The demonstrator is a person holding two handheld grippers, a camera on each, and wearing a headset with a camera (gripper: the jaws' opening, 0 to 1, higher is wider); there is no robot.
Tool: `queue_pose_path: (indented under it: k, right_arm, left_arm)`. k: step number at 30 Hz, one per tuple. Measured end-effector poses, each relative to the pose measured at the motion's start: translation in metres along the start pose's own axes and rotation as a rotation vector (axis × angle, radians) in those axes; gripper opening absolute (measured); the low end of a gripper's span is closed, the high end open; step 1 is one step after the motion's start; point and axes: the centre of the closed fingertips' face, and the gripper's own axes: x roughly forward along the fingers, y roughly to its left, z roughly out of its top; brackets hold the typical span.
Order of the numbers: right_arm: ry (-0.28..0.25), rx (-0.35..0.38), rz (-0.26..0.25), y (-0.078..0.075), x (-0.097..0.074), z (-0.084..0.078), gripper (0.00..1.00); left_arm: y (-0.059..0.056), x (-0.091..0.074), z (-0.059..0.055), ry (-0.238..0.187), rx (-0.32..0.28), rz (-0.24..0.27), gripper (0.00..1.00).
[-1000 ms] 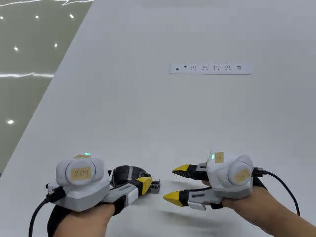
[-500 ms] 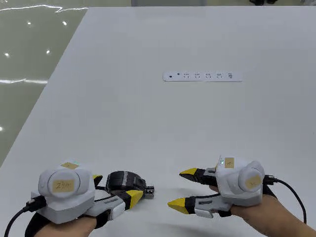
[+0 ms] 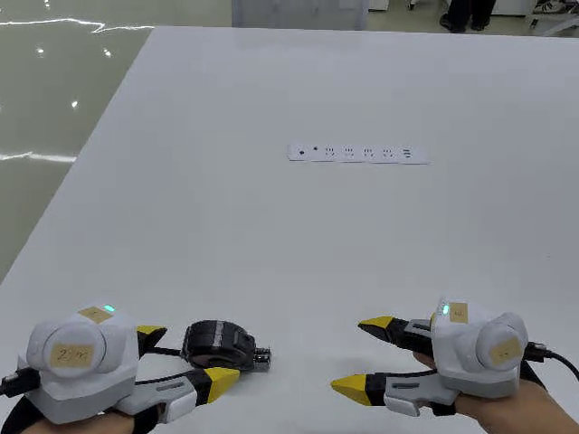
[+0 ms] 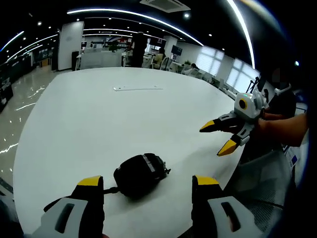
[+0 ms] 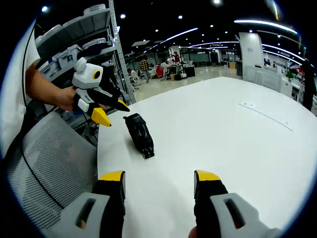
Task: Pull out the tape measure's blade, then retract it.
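The black tape measure [image 3: 215, 341] lies on the white table [image 3: 271, 235], its metal blade hook pointing right and the blade inside the case. My left gripper [image 3: 184, 353] is open, its yellow tips on either side of the case's near end without touching it. In the left gripper view the tape measure [image 4: 140, 173] rests just beyond my left gripper [image 4: 147, 181]. My right gripper [image 3: 358, 354] is open and holds nothing, a hand's width right of the hook. In the right gripper view the tape measure [image 5: 139, 134] sits ahead of my right gripper [image 5: 160, 176].
A white power strip [image 3: 357, 154] lies flat farther back on the table. The table's near edge runs just under both grippers. A grey mesh chair [image 5: 44, 168] stands at the near side. People and shelves are in the far room.
My left gripper has drawn back to the left off the tape measure, which now lies free. The right gripper has moved right, away from it. The head camera tilted up.
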Motion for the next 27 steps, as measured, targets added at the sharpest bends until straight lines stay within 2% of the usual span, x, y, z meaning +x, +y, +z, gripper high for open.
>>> queue_pose_path:
  k: [5,11,22,27]
  right_arm:
    - [0.002,0.005,-0.024,-0.002,-0.011,-0.002,0.58]
    - [0.001,0.012,-0.047,-0.004,-0.022,-0.004,0.61]
    - [0.006,0.035,-0.081,-0.007,-0.04,-0.014,0.67]
    - [0.01,0.042,-0.094,-0.007,-0.048,-0.019,0.67]
  left_arm:
    - [0.005,-0.008,-0.005,-0.004,0.023,-0.014,0.72]
    - [0.006,-0.015,-0.007,-0.013,0.02,-0.021,0.74]
    - [0.006,-0.025,-0.011,-0.003,0.044,-0.055,0.77]
    - [0.008,-0.03,-0.014,0.014,0.055,-0.055,0.77]
